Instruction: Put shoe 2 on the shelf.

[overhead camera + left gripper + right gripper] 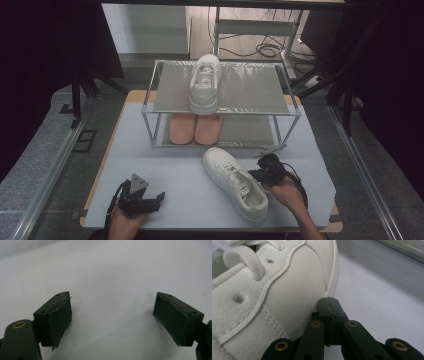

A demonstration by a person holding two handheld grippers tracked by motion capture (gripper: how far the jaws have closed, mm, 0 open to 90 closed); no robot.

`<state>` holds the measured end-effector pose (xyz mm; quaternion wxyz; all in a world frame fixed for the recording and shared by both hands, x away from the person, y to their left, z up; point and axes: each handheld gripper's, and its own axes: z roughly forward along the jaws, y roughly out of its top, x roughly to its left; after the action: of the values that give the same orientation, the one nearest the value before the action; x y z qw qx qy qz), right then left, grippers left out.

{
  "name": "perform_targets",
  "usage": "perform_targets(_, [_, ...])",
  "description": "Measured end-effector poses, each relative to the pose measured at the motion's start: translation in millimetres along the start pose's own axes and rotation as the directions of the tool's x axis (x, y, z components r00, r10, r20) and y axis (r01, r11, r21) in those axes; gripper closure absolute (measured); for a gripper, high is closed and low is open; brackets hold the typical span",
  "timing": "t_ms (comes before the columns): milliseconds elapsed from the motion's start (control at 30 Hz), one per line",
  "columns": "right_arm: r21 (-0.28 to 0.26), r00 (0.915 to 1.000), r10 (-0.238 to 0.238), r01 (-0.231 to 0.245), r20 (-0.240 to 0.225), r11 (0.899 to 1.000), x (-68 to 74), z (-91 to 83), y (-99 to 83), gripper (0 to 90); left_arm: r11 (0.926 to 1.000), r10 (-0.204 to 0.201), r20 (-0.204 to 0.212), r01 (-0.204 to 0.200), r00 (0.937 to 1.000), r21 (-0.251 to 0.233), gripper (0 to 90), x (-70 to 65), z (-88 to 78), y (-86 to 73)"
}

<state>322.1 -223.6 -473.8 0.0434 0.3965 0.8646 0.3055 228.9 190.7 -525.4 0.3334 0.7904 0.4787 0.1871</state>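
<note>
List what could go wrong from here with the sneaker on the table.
The right gripper has its jaws closed beside the white sneaker, pressing its side rather than clamping it; a push may spin or slide it. The left gripper rests open and apart, offering no support. The sneaker's heel lies near the table's front edge.

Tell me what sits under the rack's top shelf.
Under the top shelf, two pink insoles lie side by side on the lower shelf. Their far ends are covered by the top shelf and the white sneaker on it.

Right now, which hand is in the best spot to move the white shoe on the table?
The right gripper. Its shut jaws sit against the side of the shoe. The left gripper is open over bare table, well away from it.
</note>
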Motion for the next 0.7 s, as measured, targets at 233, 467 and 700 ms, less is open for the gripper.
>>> perform_targets(233, [0.032, 0.9985, -0.028, 0.03, -0.046, 0.999, 2.1, 9.0, 15.2, 90.0, 1.0, 0.0, 0.0, 0.0, 1.0, 0.0, 15.3, 0.0, 0.0, 0.0])
perform_targets(467, [0.046, 0.9963, -0.041, 0.044, -0.075, 0.998, 5.0, 15.3, 27.2, 90.0, 1.0, 0.0, 0.0, 0.0, 1.0, 0.0, 15.3, 0.0, 0.0, 0.0])
perform_targets(700, [0.063, 0.9912, -0.071, 0.079, -0.111, 0.995, 12.2, 24.6, 40.7, 90.0, 1.0, 0.0, 0.0, 0.0, 1.0, 0.0, 15.3, 0.0, 0.0, 0.0])
